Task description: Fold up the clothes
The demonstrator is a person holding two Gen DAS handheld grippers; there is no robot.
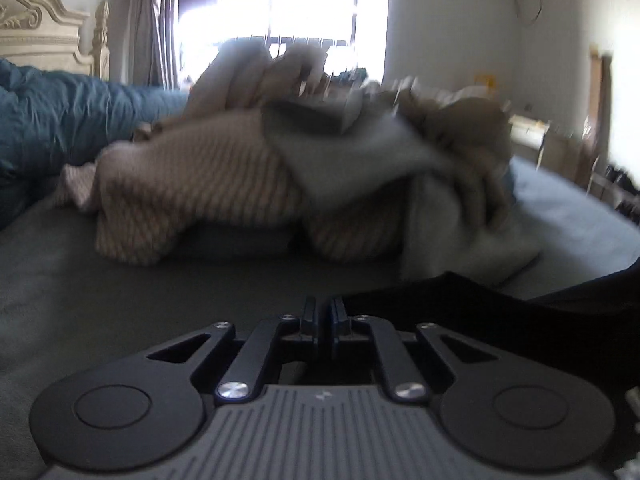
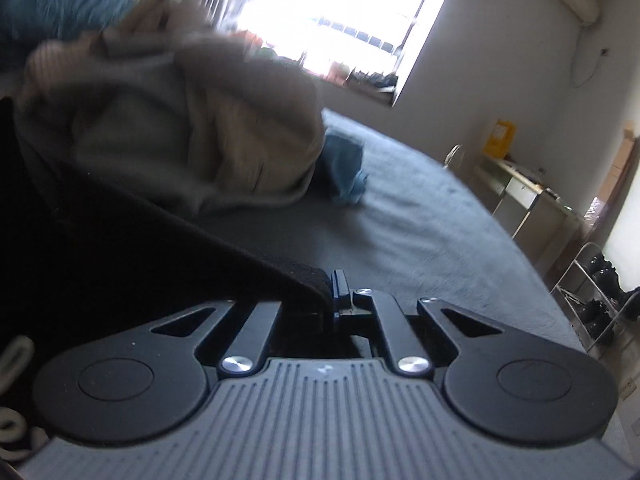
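We held the black garment (image 2: 120, 240) low over the bed (image 2: 420, 232): right gripper (image 2: 331, 288) clamped on its soft, light hem, left gripper (image 1: 323, 312) barely parted, empty; grip limp cloth at corners.

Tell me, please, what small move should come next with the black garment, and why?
Probably bring the left tongs onto the black garment: they stand barely parted and empty, while only the right tongs pinch its edge above the bed sheet.

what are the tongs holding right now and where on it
The right tongs pinch a black garment at its edge corner. The left tongs are nearly shut with nothing visible between them.
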